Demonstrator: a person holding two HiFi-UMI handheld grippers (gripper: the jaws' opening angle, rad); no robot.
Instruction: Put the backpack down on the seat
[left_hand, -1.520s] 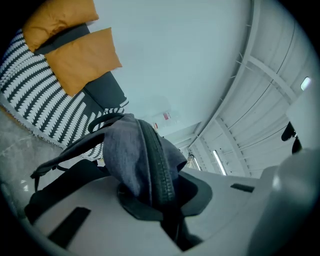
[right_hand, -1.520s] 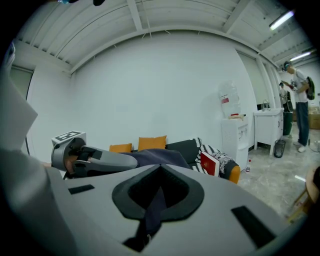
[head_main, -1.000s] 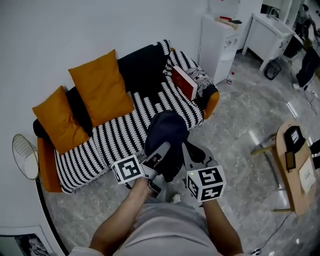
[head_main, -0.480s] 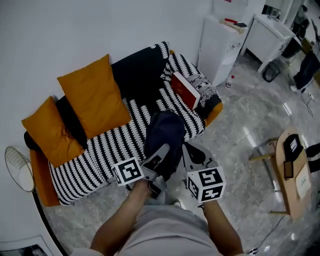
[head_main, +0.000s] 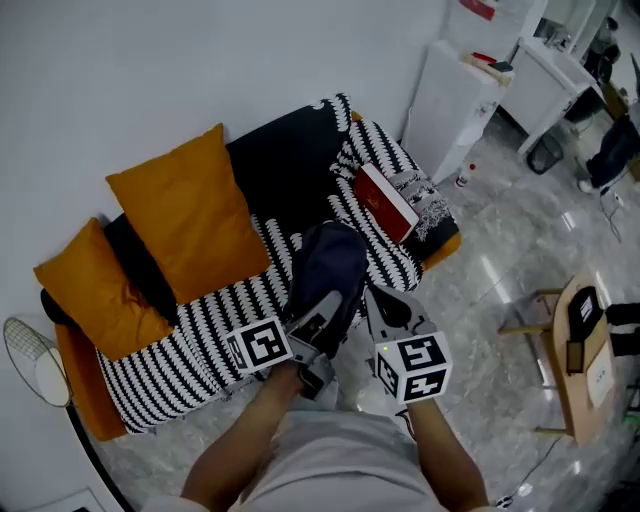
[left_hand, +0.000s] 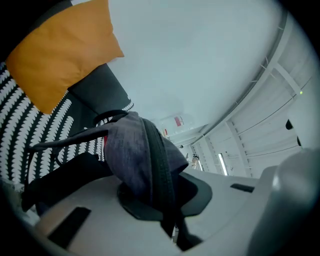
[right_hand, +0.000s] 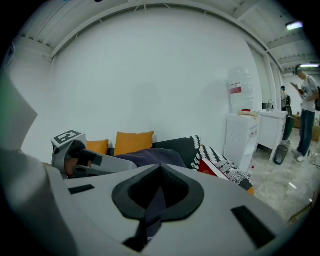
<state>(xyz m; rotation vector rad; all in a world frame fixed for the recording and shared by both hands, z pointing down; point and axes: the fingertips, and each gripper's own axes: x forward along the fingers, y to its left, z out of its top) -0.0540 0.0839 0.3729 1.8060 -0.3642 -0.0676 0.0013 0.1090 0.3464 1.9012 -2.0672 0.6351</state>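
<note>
A dark navy backpack (head_main: 330, 262) hangs between both grippers over the front edge of the sofa seat (head_main: 205, 325), which has a black-and-white patterned cover. My left gripper (head_main: 322, 305) is shut on the backpack's grey fabric and black strap (left_hand: 150, 160). My right gripper (head_main: 388, 308) is beside it, shut on a dark strap (right_hand: 156, 202) that runs through its jaws. In the right gripper view the backpack's body (right_hand: 150, 158) bulges just beyond the jaws, with the left gripper (right_hand: 82, 162) beside it. The backpack's lower part is hidden behind the grippers.
Two orange cushions (head_main: 190, 215) (head_main: 95, 285) lean on the sofa back, and a red book (head_main: 387, 203) lies at the sofa's right end. A white water dispenser (head_main: 452, 95) stands beyond it. A wooden stool (head_main: 590, 345) is at right, a racket (head_main: 35, 362) at left.
Both grippers keep their hold. The view has shifted a little, and the backpack now hangs slightly farther over the sofa's front edge.
</note>
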